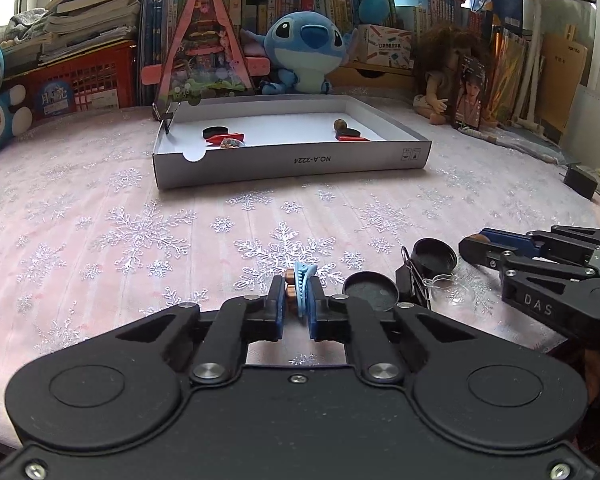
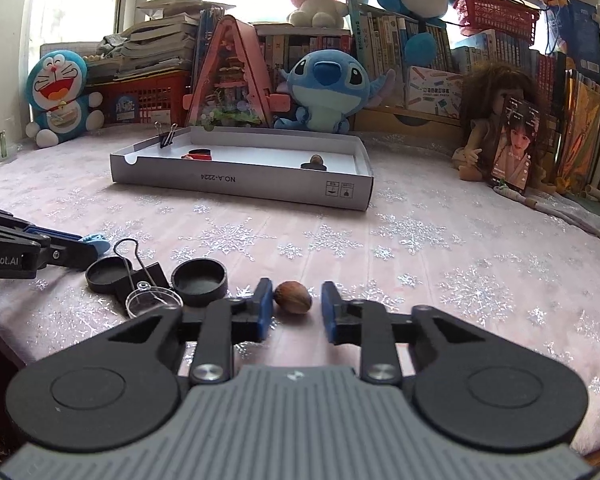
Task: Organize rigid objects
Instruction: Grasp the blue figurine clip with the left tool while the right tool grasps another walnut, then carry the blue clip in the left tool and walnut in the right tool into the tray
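My left gripper [image 1: 297, 294] is shut on a light-blue toothed hair clip [image 1: 301, 286], low over the snowflake cloth; a coppery bit shows beside the clip. The same blue clip [image 2: 99, 242] pokes from the left gripper [image 2: 85, 246] in the right wrist view. A brown nut [image 2: 293, 297] lies on the cloth between the pads of my right gripper [image 2: 298, 308]. Its left pad touches the nut and a narrow gap shows at the right pad, so the jaws stand open. The open white box [image 1: 292, 162] holds black lids, red clips and another nut [image 1: 339, 123].
Two black lids [image 2: 199, 279] [image 2: 105, 274], a black binder clip [image 2: 150, 274] and a clear round lid [image 2: 153, 300] lie between the grippers. Another binder clip [image 2: 166, 136] is clipped on the box's far-left corner. Plush toys, a doll and books line the back.
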### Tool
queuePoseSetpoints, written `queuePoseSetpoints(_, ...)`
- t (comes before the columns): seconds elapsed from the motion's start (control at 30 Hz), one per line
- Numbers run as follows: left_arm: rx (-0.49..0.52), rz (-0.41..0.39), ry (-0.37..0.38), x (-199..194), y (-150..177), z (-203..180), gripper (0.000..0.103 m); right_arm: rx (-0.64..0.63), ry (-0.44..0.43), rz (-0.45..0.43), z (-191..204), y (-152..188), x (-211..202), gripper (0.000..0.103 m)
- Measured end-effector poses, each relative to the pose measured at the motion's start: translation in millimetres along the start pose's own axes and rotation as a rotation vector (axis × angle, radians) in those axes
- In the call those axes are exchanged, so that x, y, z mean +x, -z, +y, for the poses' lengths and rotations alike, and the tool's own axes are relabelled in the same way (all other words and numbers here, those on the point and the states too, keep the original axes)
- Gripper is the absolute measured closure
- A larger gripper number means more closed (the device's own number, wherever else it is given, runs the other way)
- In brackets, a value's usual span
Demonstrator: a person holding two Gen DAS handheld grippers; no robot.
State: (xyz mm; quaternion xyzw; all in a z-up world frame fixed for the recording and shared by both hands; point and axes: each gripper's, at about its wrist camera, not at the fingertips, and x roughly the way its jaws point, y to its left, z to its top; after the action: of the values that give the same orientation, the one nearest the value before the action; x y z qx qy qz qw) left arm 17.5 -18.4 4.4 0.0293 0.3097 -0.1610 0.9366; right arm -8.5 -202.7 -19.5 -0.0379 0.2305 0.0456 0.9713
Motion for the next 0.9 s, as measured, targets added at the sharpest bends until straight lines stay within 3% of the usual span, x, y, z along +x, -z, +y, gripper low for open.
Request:
queuePoseSetpoints(0.33,-0.021,-0.002,0.024,0,-13,3,0.093,0.034,0.012,-0.014,-6,-13,1,0.078)
queuePoseSetpoints(0.9,-0.099,-0.076,0.0,13,-78,34,0.093,0.074,0.054,-0.06,-24,-60,20,0.078)
